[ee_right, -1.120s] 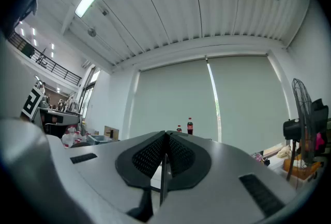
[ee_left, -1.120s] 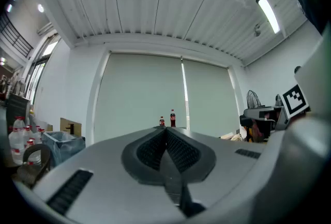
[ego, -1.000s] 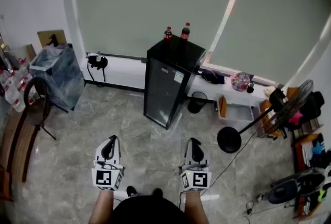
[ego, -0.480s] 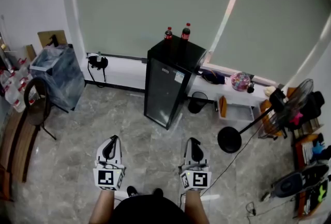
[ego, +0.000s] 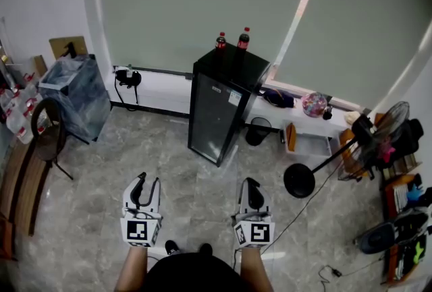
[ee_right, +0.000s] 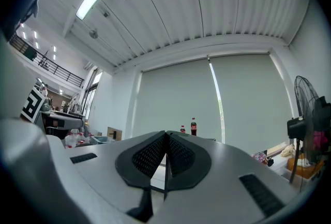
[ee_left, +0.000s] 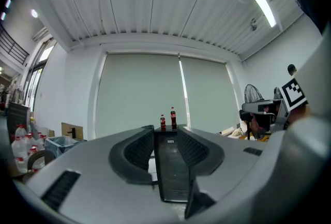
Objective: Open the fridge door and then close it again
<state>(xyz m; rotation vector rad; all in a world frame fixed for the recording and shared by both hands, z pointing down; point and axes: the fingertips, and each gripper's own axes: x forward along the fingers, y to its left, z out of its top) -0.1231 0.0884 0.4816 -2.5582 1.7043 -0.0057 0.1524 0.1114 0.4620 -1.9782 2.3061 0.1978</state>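
Observation:
A small black fridge [ego: 217,114] stands by the window wall with its door closed and two cola bottles [ego: 232,40] on top. Both grippers hover low in the head view, well short of the fridge. My left gripper [ego: 146,182] has just been opening; its jaws stand slightly apart with nothing between them. Through that gap in the left gripper view [ee_left: 166,132] the distant fridge [ee_left: 173,176] and bottles [ee_left: 168,120] show. My right gripper [ego: 250,184] is shut, its pads [ee_right: 155,153] meeting with nothing held, and the bottles [ee_right: 189,128] show above them.
A clear bin with a bag [ego: 73,92] and a round-backed chair [ego: 46,137] stand at the left. A black bin [ego: 257,132], a low white ledge [ego: 297,121], a fan's round base [ego: 300,181] and a floor cable [ego: 304,210] lie to the right of the fridge.
The left gripper's jaws have parted from shut to slightly open. Both hands have kept their places.

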